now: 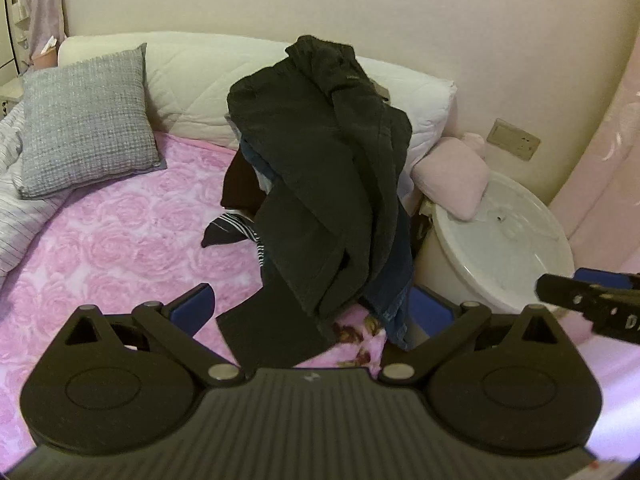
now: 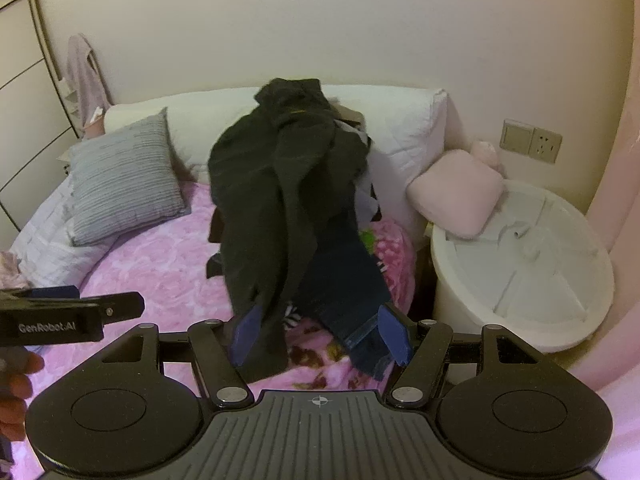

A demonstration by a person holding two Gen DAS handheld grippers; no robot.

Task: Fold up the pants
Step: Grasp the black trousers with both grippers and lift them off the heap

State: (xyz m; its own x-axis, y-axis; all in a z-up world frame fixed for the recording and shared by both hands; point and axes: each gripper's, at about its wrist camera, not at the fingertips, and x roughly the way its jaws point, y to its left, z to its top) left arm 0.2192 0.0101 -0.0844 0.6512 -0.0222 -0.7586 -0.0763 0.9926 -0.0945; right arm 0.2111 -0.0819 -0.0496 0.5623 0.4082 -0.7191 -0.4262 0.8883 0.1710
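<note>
Right wrist view: both the right gripper (image 2: 320,334) and left gripper (image 1: 312,312) are spread empty; grabbing the centre-frame pile (image 2: 288,184) may snag jeans (image 2: 352,292) beneath the dark pants (image 2: 260,208).

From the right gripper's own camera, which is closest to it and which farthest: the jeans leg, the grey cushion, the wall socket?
1. Jeans leg: between the right gripper fingers, nearest.
2. Grey cushion: left, on the bed.
3. Wall socket: right, on the back wall, farthest.

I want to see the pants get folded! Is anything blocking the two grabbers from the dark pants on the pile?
Nothing visible blocks them. The dark pants drape over the clothes pile, their lower end hanging toward both the open left gripper and the open right gripper.
</note>
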